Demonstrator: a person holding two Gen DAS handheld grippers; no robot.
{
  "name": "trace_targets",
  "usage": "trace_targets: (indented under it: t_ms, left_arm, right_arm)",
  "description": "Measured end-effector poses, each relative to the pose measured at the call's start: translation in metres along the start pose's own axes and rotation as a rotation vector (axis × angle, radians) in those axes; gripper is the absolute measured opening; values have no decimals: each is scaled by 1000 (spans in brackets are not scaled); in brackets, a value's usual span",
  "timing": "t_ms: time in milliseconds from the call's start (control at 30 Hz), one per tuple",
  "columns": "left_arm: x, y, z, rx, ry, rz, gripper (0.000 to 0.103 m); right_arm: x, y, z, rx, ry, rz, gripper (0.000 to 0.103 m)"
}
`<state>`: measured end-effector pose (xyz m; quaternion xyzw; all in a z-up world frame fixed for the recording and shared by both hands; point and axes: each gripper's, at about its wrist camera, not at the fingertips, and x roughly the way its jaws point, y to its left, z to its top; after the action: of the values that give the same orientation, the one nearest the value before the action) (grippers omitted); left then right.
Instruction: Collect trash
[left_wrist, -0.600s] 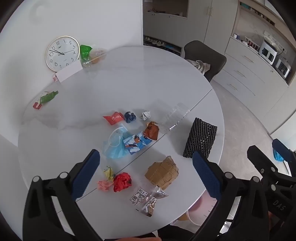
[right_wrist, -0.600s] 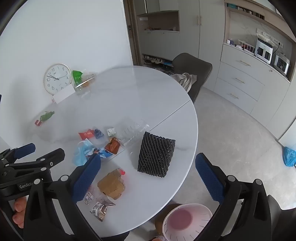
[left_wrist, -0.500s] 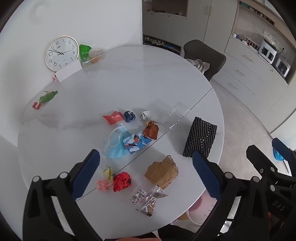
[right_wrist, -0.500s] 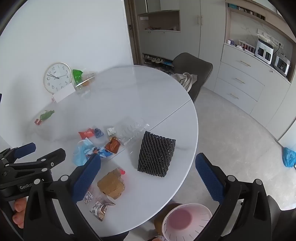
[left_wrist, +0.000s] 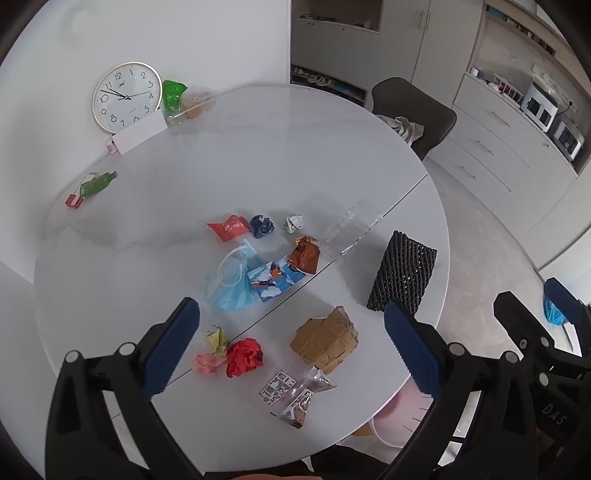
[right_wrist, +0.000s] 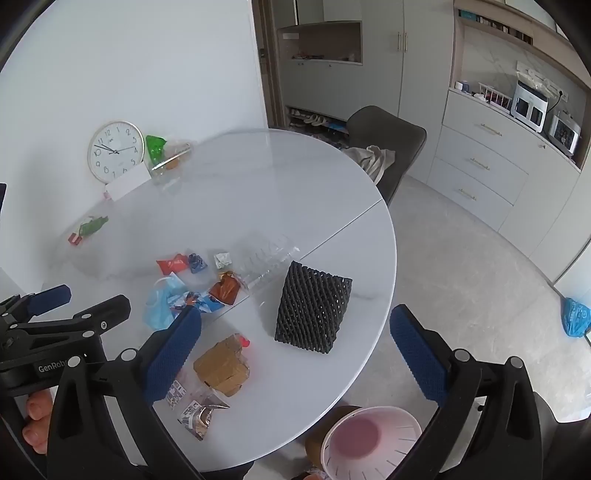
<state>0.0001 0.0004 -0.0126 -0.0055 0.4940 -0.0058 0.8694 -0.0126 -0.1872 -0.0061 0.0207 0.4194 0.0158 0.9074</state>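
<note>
Trash lies scattered on a round white table: a red paper ball, a crumpled brown cardboard piece, a clear wrapper, a blue plastic bag, a black foam net sleeve and a clear plastic bottle. My left gripper is open and empty, high above the near trash. My right gripper is open and empty above the table's near edge, by the black sleeve. A pink bin stands on the floor below the table's edge.
A wall clock, a white card and a green packet stand at the table's far left. A dark chair with a cloth on it is behind the table. Cabinets line the right wall. A blue bag lies on the floor.
Both grippers have drifted very slightly; the view is almost the same. Nothing was taken hold of or let go.
</note>
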Motion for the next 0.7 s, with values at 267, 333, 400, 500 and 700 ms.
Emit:
trace_targets:
  t_ms: [267, 333, 400, 500, 700]
  left_arm:
    - [2, 4, 0, -8, 10, -1, 96]
    - [2, 4, 1, -9, 10, 0, 96]
    - [3, 4, 0, -10, 11, 0, 96]
    - [3, 4, -1, -11, 11, -1, 96]
    - [4, 5, -1, -15, 13, 1, 96]
  right_arm:
    - [2, 0, -1, -5, 1, -6, 101]
    - [2, 0, -2, -6, 0, -6, 101]
    - [2, 0, -3, -6, 1, -8, 101]
    - [2, 0, -2, -7, 1, -8, 101]
    - [3, 0, -2, -11, 5, -10, 101]
